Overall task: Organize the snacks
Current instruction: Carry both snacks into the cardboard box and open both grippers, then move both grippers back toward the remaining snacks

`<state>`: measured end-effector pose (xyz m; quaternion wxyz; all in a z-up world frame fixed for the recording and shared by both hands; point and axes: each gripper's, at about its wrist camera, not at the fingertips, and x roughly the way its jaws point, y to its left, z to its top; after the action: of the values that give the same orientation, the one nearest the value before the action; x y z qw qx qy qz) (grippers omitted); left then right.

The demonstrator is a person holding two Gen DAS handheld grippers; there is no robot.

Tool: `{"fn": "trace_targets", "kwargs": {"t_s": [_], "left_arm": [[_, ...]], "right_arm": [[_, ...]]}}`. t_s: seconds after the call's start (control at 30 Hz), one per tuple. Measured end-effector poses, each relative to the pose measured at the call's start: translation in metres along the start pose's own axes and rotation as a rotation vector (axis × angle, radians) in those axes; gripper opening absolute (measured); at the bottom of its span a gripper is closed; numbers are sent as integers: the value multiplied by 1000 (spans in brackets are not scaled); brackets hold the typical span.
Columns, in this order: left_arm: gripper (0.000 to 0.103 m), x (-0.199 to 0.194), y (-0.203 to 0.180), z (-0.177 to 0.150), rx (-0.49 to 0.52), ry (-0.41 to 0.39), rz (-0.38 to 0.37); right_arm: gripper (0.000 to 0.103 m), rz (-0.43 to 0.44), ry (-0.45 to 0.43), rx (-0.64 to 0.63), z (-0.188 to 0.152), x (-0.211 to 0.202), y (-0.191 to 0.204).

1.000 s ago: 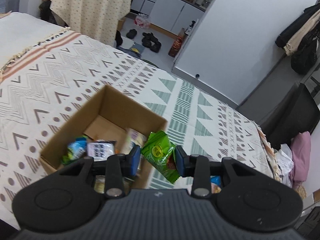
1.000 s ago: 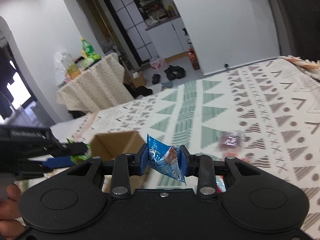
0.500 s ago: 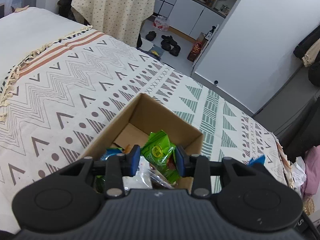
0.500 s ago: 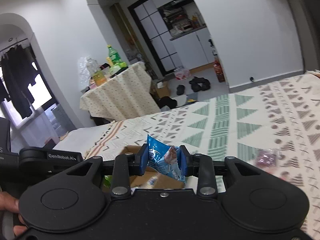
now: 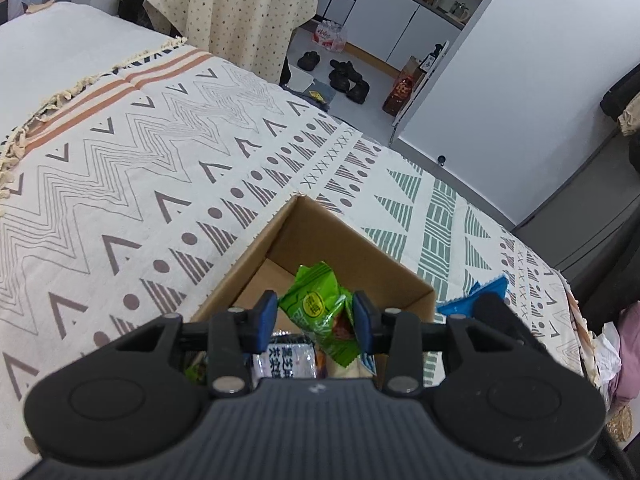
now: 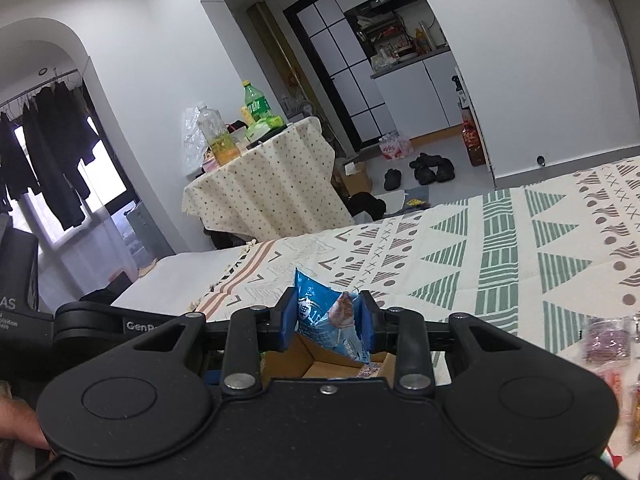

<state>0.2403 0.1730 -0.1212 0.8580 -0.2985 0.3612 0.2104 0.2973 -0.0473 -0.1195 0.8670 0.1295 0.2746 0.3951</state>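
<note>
Box contents mostly hidden behind the left gripper [image 5: 315,316] body; only a white packet with black print [image 5: 290,358] and scraps of other wrappers show. Jaws narrow, pinching a crinkled green snack packet [image 5: 320,312] held over the open cardboard box [image 5: 256,256], which sits on the patterned bedspread [image 5: 120,184]. Right gripper [image 6: 327,320]: jaws narrow, clamped on a glossy blue snack packet [image 6: 324,320], above the same box's edge [image 6: 298,354]. Blurred snack packets [image 6: 608,340] lie on the bed at far right, labels unreadable. Blue packet's corner [image 5: 484,292] peeks beside the box.
</note>
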Motion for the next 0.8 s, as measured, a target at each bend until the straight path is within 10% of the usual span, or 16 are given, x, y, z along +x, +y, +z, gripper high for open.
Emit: {"fn": "trace_targets", "kwargs": {"t_s": [0.33, 0.47, 0.8], "left_arm": [[66, 1, 4, 7, -19, -17, 14], [73, -2, 7, 3, -22, -14, 41], [84, -14, -8, -11, 17, -3, 101]], "right_arm": [[38, 5, 8, 9, -5, 6, 3], [99, -31, -21, 2, -7, 1, 7], [101, -139, 79, 7, 1, -24, 1]]}}
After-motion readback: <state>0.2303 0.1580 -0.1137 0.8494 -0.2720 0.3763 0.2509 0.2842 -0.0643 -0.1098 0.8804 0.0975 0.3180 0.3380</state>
